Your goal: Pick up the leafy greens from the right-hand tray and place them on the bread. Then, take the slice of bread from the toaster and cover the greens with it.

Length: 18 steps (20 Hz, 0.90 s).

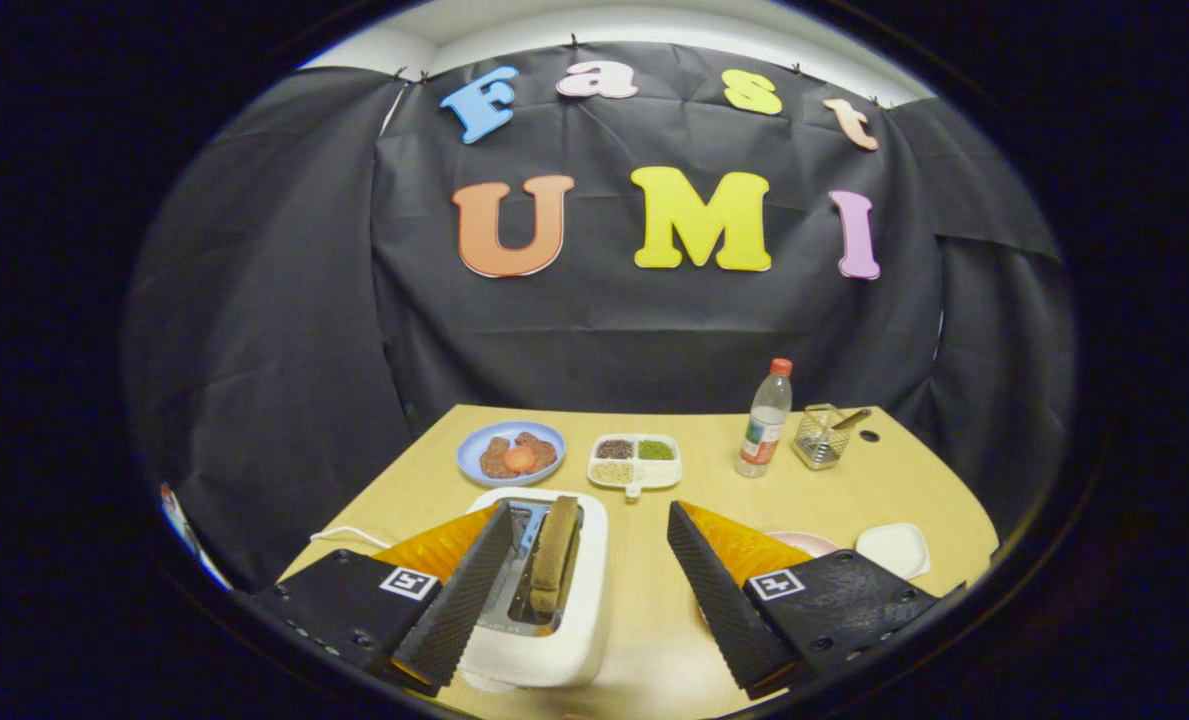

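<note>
My gripper (590, 530) is open above the near part of the wooden table (704, 500), with nothing between its ridged black fingers (464, 590). A white toaster (554, 600) stands just ahead of the left finger, partly hidden by it. A brown slice of bread (554, 555) stands upright in its slot. Behind the right finger peeks the edge of a pink plate (804, 541), and a small white tray (894, 548) lies right of it. What lies on the plate and tray is hidden by the finger or too small to tell.
At the back of the table sit a blue plate (474, 455) holding brown food, a white divided dish (635, 462) of grains, a red-capped clear bottle (765, 420) and a wire basket (822, 436). A white cord (349, 533) runs left of the toaster.
</note>
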Each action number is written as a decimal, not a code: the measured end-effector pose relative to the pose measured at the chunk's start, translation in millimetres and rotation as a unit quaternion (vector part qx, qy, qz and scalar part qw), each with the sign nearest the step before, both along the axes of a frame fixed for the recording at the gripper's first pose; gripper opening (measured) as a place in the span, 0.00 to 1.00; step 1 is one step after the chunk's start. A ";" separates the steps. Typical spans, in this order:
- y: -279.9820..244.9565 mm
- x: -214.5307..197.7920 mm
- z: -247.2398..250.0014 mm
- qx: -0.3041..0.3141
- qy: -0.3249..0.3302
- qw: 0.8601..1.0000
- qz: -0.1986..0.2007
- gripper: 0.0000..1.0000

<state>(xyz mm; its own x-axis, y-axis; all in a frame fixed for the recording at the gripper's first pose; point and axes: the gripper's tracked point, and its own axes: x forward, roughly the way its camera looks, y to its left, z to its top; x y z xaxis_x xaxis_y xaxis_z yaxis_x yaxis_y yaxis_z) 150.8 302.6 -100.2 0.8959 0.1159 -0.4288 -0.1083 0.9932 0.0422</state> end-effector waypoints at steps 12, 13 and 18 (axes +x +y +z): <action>27.3 28.4 -56.0 -0.013 0.103 0.994 0.024 0.65; 34.5 28.3 -56.1 -0.016 0.103 0.994 0.035 0.60; 42.6 24.8 -61.8 -0.022 0.117 0.992 0.039 0.31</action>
<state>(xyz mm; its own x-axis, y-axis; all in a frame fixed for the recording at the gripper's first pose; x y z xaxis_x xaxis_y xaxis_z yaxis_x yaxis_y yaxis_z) 175.5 345.2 -162.0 0.7598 0.1568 -0.6309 -0.1769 0.9837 0.0313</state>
